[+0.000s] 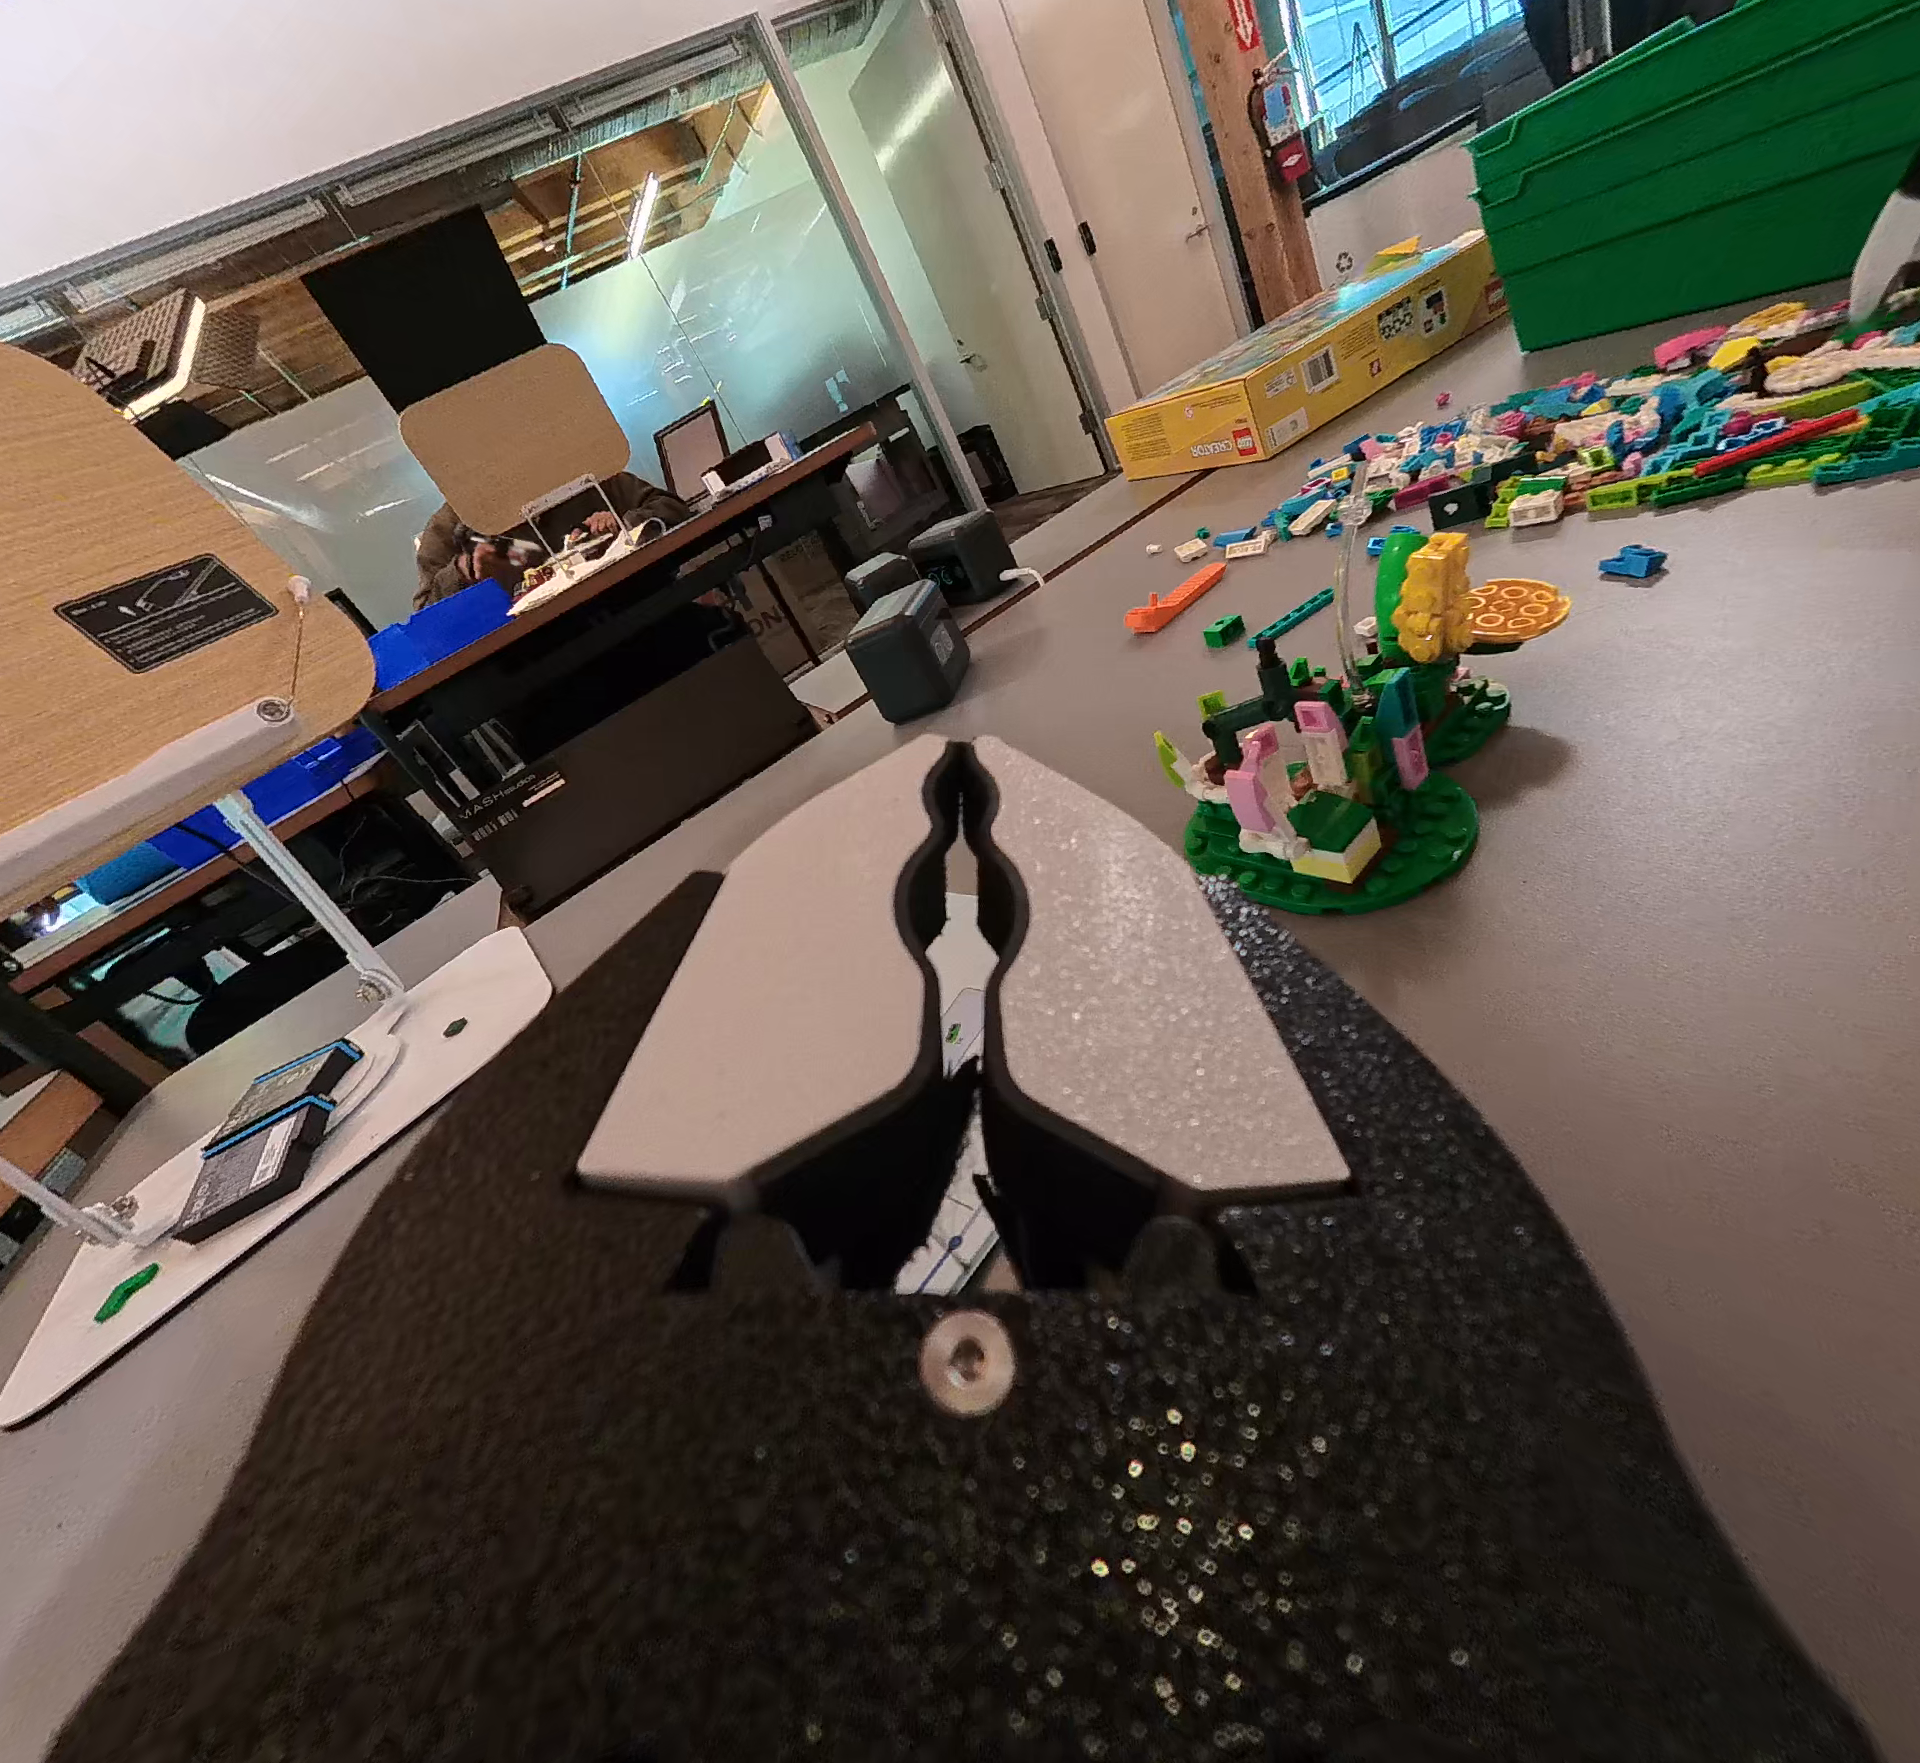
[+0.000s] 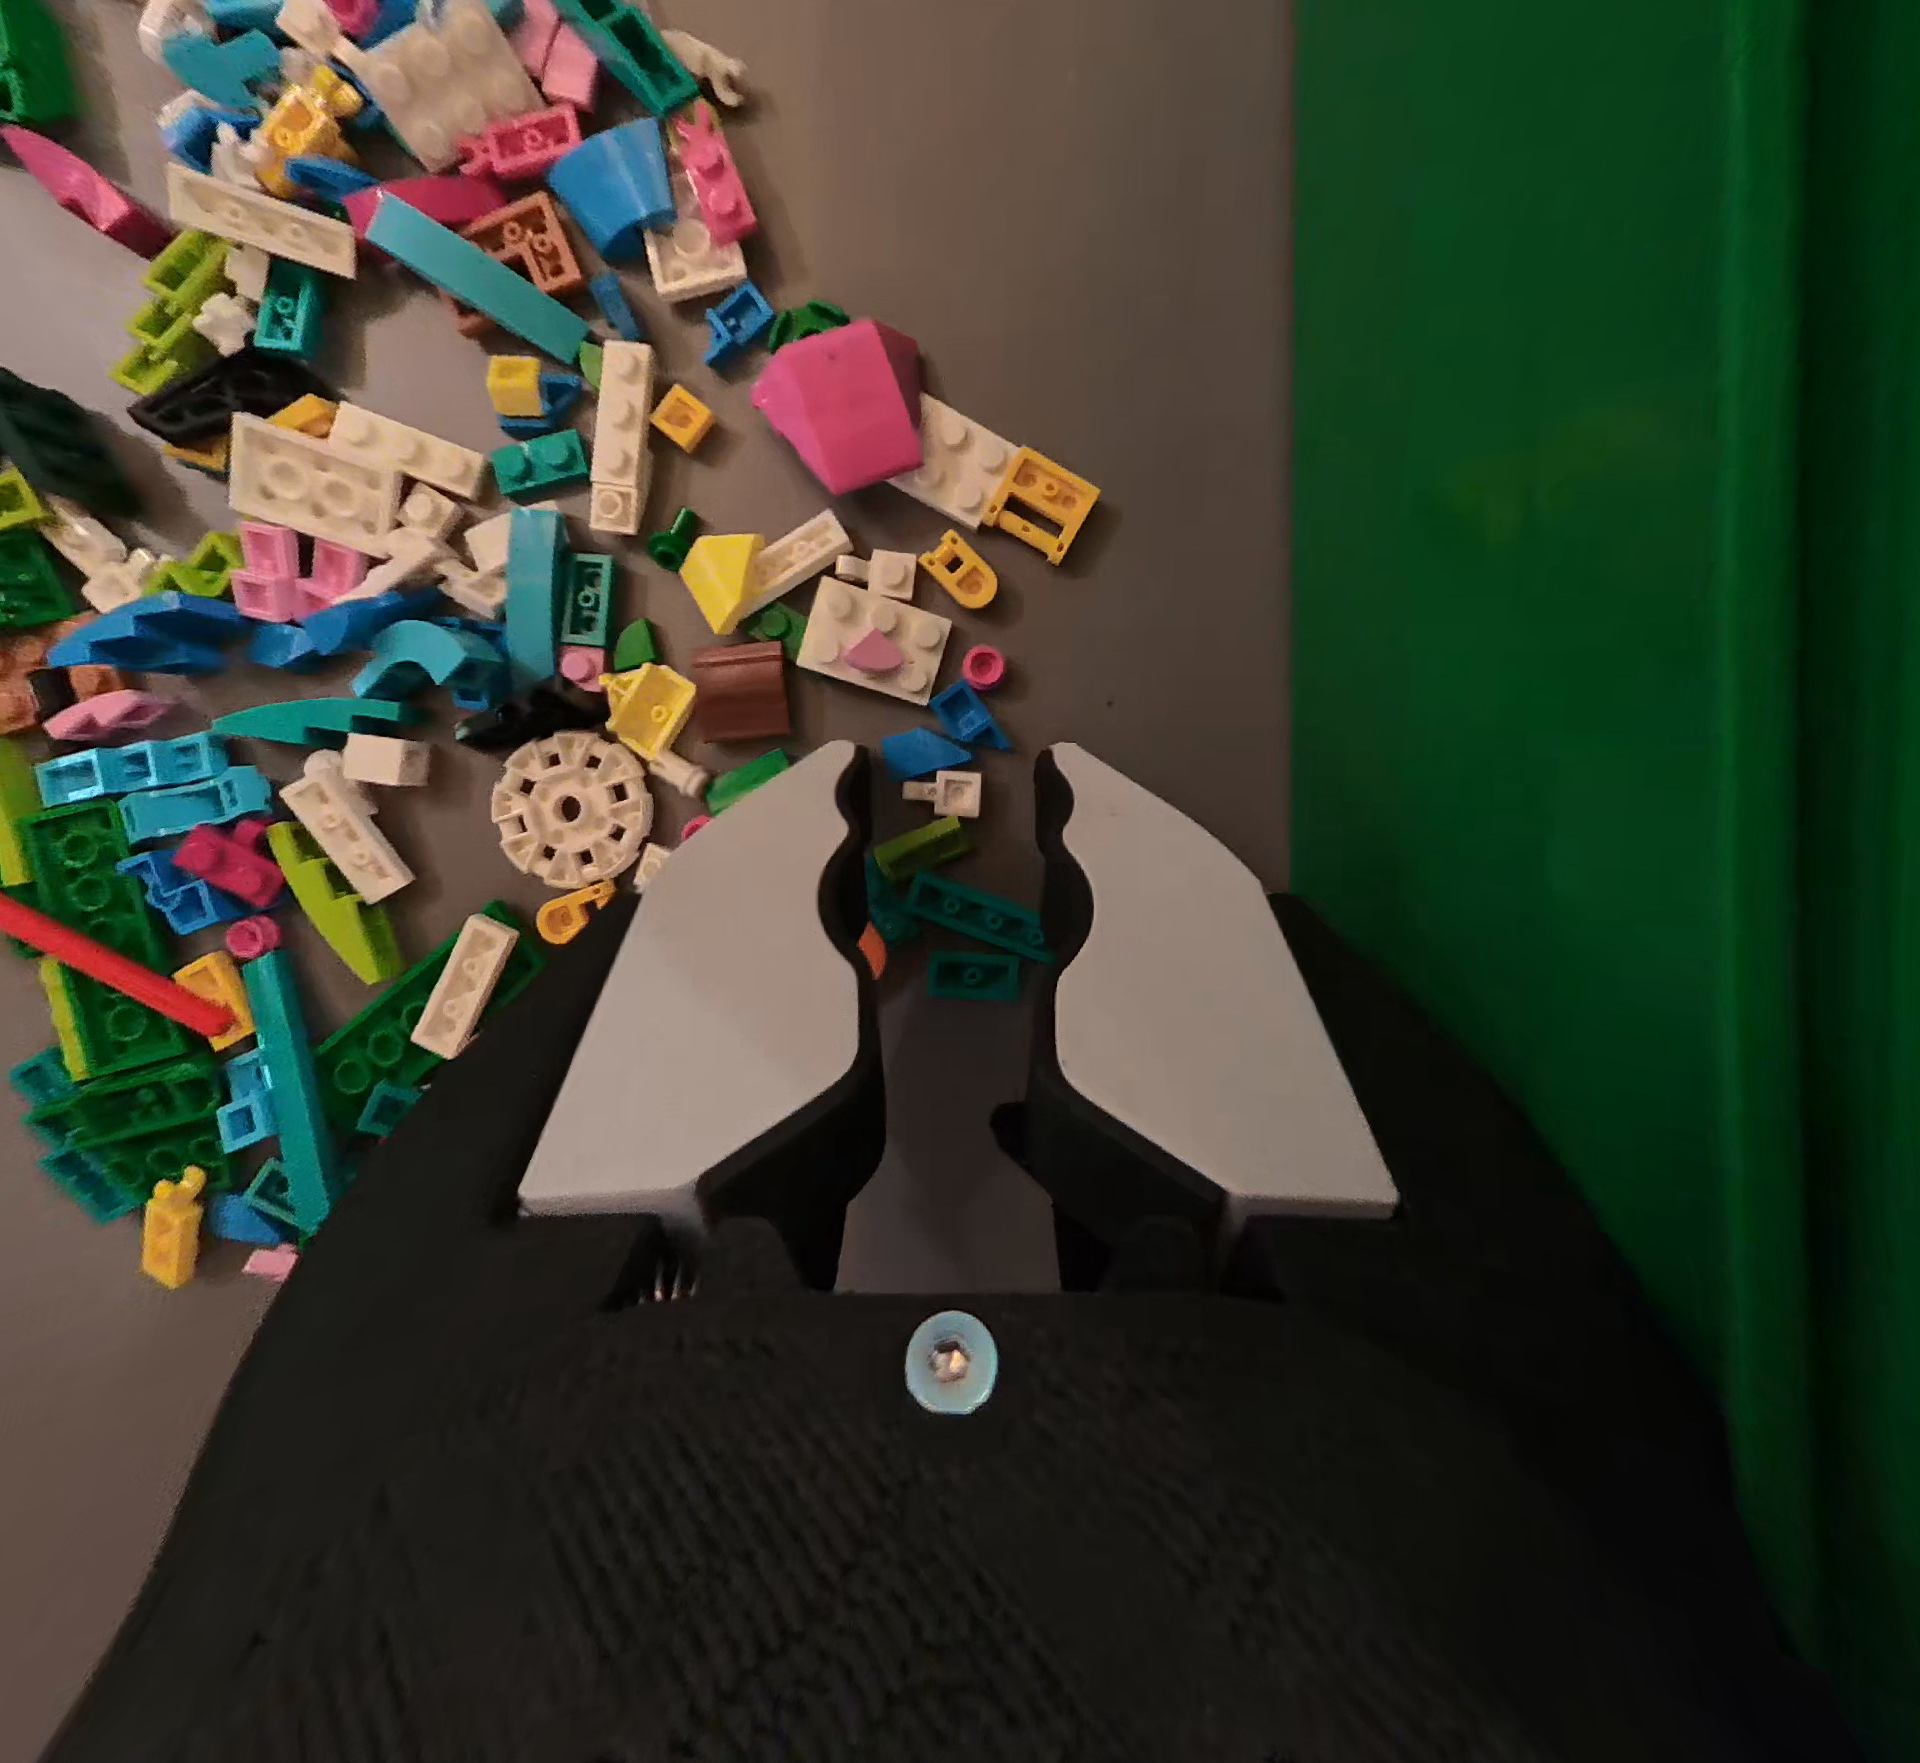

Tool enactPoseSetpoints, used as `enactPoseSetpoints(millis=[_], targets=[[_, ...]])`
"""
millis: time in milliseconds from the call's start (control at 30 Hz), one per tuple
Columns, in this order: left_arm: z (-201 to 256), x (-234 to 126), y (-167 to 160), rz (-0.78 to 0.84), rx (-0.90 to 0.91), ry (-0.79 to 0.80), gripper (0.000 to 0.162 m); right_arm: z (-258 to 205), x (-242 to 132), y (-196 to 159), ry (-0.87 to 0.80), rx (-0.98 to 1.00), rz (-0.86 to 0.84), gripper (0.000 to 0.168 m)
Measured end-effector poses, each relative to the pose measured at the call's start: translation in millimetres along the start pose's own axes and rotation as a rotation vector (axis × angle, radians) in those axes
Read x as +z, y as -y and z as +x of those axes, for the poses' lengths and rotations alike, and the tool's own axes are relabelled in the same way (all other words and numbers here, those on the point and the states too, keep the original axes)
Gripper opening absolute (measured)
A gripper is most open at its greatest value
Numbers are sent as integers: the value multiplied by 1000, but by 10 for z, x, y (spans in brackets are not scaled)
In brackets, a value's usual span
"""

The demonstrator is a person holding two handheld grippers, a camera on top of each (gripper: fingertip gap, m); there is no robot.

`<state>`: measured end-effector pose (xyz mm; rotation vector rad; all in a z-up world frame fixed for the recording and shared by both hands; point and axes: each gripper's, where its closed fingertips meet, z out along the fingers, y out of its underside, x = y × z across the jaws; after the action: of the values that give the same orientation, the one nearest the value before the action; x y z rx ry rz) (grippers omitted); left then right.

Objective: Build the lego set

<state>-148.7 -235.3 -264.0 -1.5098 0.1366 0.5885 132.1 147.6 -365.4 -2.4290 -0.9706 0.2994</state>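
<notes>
My left gripper [image 1: 964, 763] is shut and empty, held low over the grey table [image 1: 1558, 1038], left of a partly built lego model [image 1: 1340, 778] on round green plates with pink, white and yellow parts. My right gripper [image 2: 948, 763] is open, pointing down over the edge of a pile of loose lego pieces [image 2: 416, 518]. A small white piece [image 2: 951, 791], a lime piece [image 2: 925, 846] and teal plates [image 2: 977, 913] lie between its fingers. The pile also shows in the left wrist view [image 1: 1662, 435], far right.
Stacked green bins [image 1: 1704, 186] stand behind the pile; their wall [image 2: 1558, 674] is close on my right gripper's right. A yellow lego box [image 1: 1299, 373] lies at the table's far edge. A white stand base [image 1: 312, 1142] with batteries and a wooden board [image 1: 125, 591] is on the left. My right fingertips sit around 50 cm from my left ones.
</notes>
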Motion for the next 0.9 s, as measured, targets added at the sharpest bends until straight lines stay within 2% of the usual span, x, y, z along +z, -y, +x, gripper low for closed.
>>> enactPoseSetpoints(millis=[267,367,433,633,767,900], targets=[[14,6,5,3,-1,-5,0,6,-11,-22,-5,5,-25,26],[18,9,5,2,1,-6,0,-5,-17,-37,9,1,-38,22],[18,12,4,2,1,-6,0,-14,-25,-51,21,-3,-48,13],[25,16,6,2,3,-8,0,-34,-63,-73,44,-65,-48,12],[28,21,7,2,4,-9,0,-225,-231,124,130,-207,126,12],[28,25,8,3,5,-8,0,-867,-578,306,350,-558,444,12]])
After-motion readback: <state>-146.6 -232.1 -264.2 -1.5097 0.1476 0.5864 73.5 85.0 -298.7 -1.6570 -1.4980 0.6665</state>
